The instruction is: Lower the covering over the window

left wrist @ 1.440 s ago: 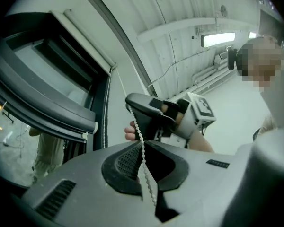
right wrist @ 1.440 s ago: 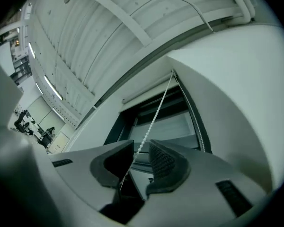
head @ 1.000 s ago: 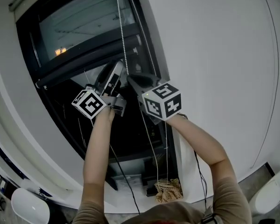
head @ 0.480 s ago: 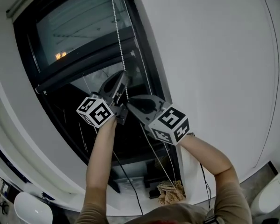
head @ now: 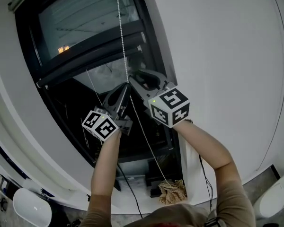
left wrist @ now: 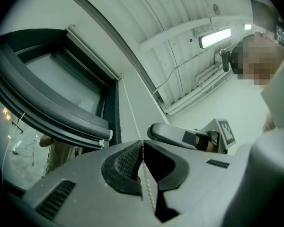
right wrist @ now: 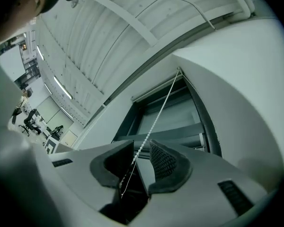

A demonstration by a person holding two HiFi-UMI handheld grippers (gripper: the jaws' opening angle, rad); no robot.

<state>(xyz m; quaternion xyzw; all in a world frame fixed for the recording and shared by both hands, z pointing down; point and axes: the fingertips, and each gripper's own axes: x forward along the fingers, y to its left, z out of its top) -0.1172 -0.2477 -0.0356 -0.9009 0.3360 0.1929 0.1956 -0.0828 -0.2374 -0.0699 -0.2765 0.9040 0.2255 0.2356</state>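
A grey roller blind [head: 85,18] covers the upper part of a dark-framed window; its bottom bar [head: 90,59] hangs partway down. A white bead chain [head: 121,37] runs down beside the frame. My left gripper [head: 126,86] is shut on the bead chain [left wrist: 132,119], which is pinched between the pads at the tips [left wrist: 142,142]. My right gripper [head: 134,77] sits just above it. Its jaws have just been opening, and the bead chain [right wrist: 161,105] passes loosely between the pads without being pressed at the right gripper [right wrist: 141,148].
A white wall [head: 217,41] stands right of the window. Slack chain hangs down to a woven bundle [head: 173,190] on the floor below. A thin cord [head: 92,86] hangs in front of the glass. A white rounded object [head: 31,207] lies at lower left.
My left gripper has closed on the chain and sunk with it. My right gripper dropped, then rose back up the chain, and its jaws have parted.
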